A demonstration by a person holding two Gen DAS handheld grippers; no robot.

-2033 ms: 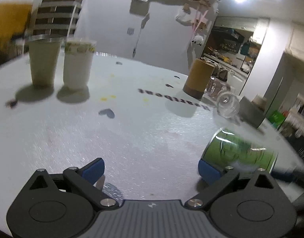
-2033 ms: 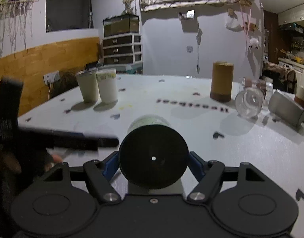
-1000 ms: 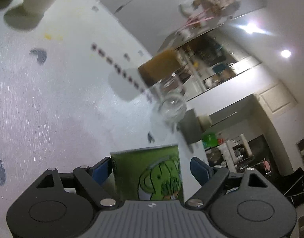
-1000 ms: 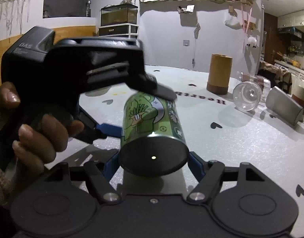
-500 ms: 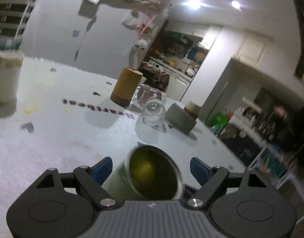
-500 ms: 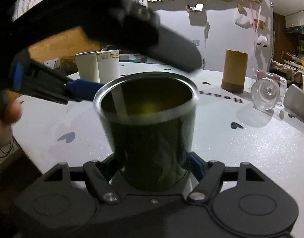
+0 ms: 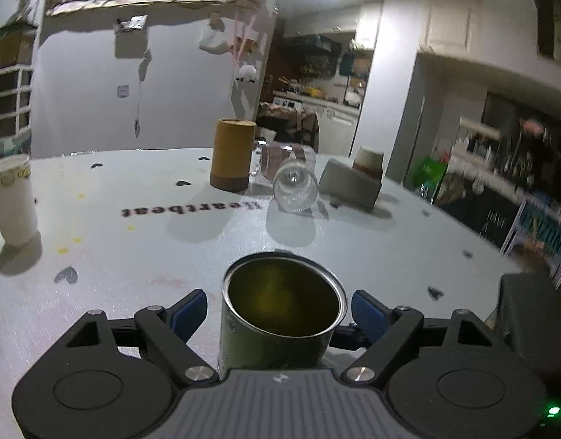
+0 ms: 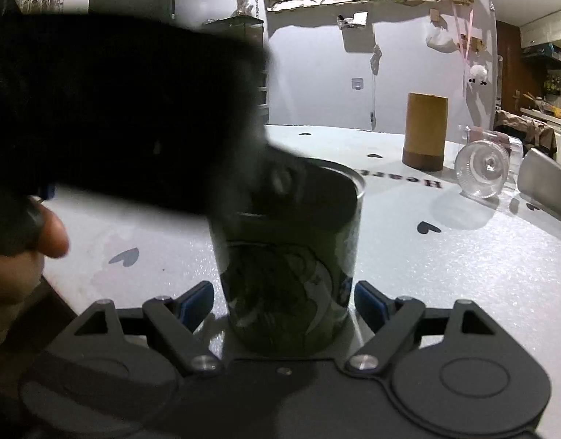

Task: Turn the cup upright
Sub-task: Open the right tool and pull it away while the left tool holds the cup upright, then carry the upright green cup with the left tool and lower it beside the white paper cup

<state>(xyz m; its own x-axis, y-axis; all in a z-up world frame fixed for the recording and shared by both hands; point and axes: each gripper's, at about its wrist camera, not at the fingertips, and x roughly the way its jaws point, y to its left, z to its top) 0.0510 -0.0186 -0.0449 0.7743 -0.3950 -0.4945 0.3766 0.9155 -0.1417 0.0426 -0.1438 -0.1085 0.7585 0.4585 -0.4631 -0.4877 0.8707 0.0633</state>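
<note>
Both of my grippers sit around the green cup (image 7: 280,314) with their blue pads spread apart. On my left gripper (image 7: 279,309) there is a clear gap between each pad and the cup's wall, so I am not clamping it. My right gripper (image 8: 283,301) is the same: its pads stand just off the cup's sides, parted, with the cup (image 8: 287,256) between them.

The cup stands upright on the tabletop (image 7: 372,248), mouth up, near the edge closest to me. From the left wrist I look down into its dark, yellowish inside and see the bright metal rim all the way round. From the right wrist I see its printed side and the rim above it.

A big dark blur, my left gripper's body (image 8: 127,109), covers the upper left of the right wrist view and overlaps the cup's rim, with my left hand (image 8: 21,252) under it at the left border.

Toward the far edge of the tabletop a brown cardboard tube (image 7: 232,154) stands upright. Just to its right a clear glass (image 7: 293,188) lies on its side, and beside that a grey cup (image 7: 350,184) lies tipped over too. At the left edge a white paper cup (image 7: 11,201) stands upright. Black lettering (image 7: 191,207) and small dark hearts are printed on the white surface.
</note>
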